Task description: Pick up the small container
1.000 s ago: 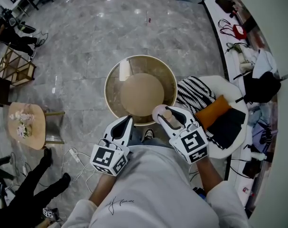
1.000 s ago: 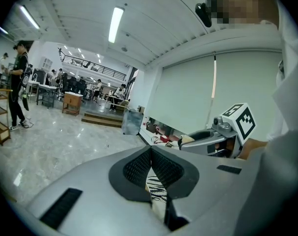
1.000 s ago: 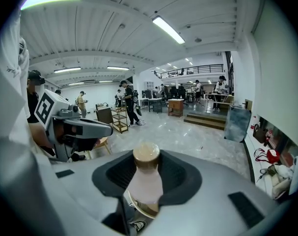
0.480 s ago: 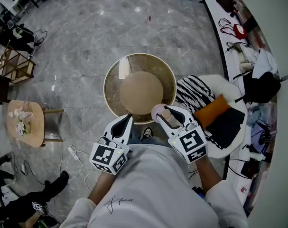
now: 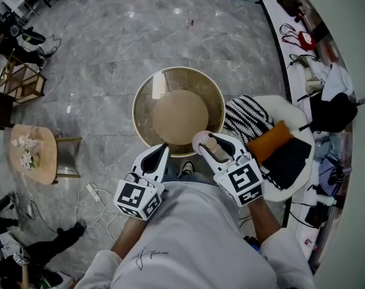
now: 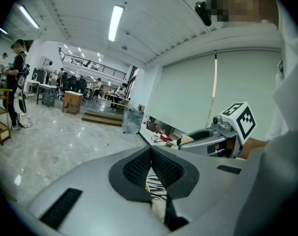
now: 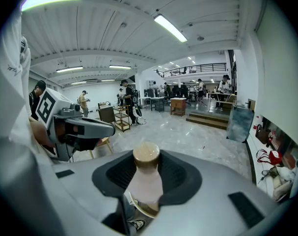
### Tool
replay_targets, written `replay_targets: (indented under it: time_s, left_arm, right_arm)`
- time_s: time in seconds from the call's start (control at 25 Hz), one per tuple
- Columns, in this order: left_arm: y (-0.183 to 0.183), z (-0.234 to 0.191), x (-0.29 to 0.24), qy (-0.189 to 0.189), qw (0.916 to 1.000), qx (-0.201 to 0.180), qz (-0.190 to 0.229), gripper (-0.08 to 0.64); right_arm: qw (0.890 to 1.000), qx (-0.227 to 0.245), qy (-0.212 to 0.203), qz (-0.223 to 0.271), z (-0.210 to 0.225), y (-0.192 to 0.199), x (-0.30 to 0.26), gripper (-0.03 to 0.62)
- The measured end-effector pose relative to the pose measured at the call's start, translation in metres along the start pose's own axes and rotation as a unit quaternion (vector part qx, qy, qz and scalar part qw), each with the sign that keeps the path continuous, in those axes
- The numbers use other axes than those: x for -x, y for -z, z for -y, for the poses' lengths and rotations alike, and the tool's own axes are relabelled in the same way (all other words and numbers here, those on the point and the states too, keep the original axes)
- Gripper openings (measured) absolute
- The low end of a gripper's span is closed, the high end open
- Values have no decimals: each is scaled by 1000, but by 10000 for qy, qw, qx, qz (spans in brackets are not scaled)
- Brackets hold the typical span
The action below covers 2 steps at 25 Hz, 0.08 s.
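Though it is partly covered by the pads, the small tan-capped container (image 7: 145,180) is clamped by the right gripper (image 5: 214,147). The left gripper (image 5: 160,156) is closed tip to tip, with nothing held.

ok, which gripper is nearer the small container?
Right. The right gripper is shut on the small container, which stands between its pads. The left gripper sits off to the container's left, jaws together and empty, not touching it.
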<state>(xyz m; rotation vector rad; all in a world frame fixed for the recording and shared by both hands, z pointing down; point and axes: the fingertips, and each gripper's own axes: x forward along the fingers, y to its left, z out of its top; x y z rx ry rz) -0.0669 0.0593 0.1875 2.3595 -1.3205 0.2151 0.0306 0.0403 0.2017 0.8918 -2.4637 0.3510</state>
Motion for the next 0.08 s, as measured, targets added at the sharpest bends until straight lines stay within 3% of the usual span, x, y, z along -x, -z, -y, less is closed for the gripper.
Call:
replay_targets:
  time_s: [0.08]
  left_arm:
    - [0,-1,-1,3,10000,3,4,18]
  right_arm:
    - [10000,-3,-3,1,0,0,-1,146]
